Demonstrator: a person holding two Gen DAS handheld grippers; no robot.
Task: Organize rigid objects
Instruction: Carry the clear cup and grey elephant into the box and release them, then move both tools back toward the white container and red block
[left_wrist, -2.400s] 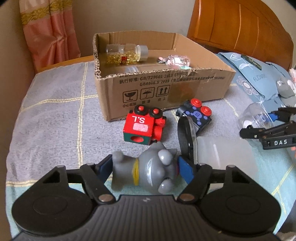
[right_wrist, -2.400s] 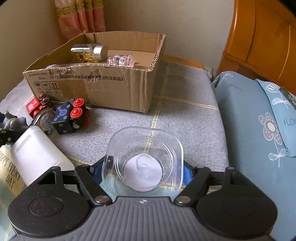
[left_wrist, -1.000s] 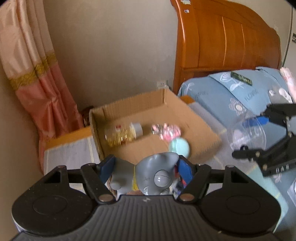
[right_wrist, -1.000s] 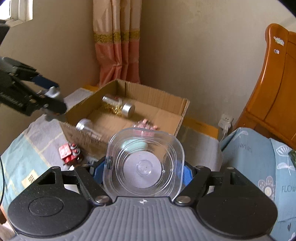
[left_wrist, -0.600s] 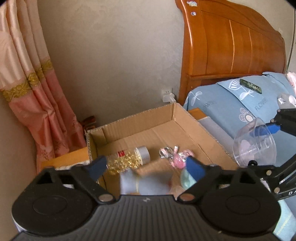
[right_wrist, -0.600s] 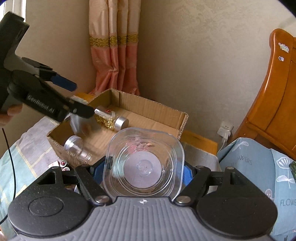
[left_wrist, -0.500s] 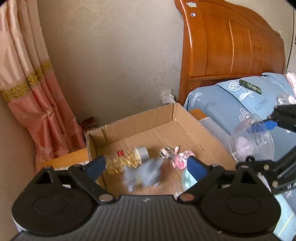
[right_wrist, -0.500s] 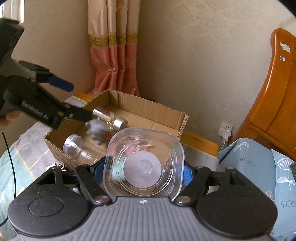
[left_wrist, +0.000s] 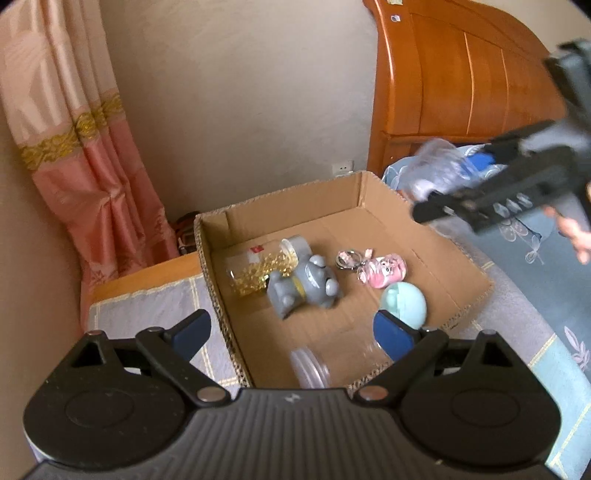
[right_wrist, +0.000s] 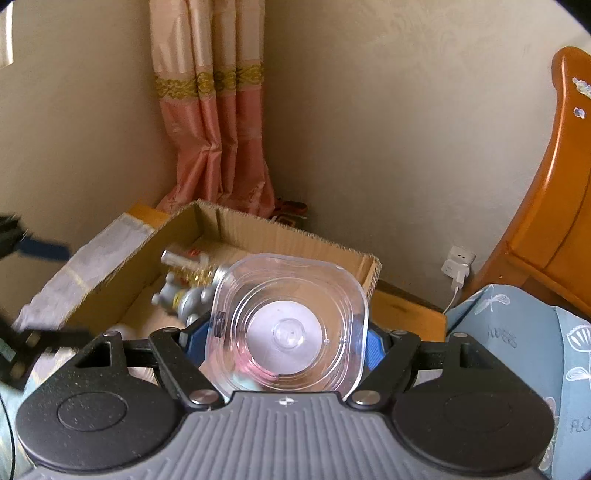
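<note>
An open cardboard box (left_wrist: 476, 291) sits on the bed's grey cloth. In it a grey cat toy (left_wrist: 303, 288) lies on its side against a jar of yellow beads (left_wrist: 255, 273). My left gripper (left_wrist: 291, 330) hovers above the box's near wall, open, with nothing between its blue pads (left_wrist: 391, 332). My right gripper (right_wrist: 288, 341) is shut on a clear square plastic container (right_wrist: 291, 321), held above the box (right_wrist: 295, 236) with its base towards the camera. In the left wrist view that gripper (left_wrist: 450, 184) and its container (left_wrist: 432, 166) are blurred over the box's far right corner.
The box also holds a pink keychain charm (left_wrist: 382, 269), a teal ball (left_wrist: 404, 304) and a clear jar (left_wrist: 314, 365) by the near wall. A wooden headboard (left_wrist: 461, 81) and blue bedding (right_wrist: 517, 332) lie to the right, a pink curtain (left_wrist: 74, 155) to the left.
My left gripper opened and let go of the grey cat toy, which fell into the box beside the bead jar. My right gripper carried the clear container leftwards over the box.
</note>
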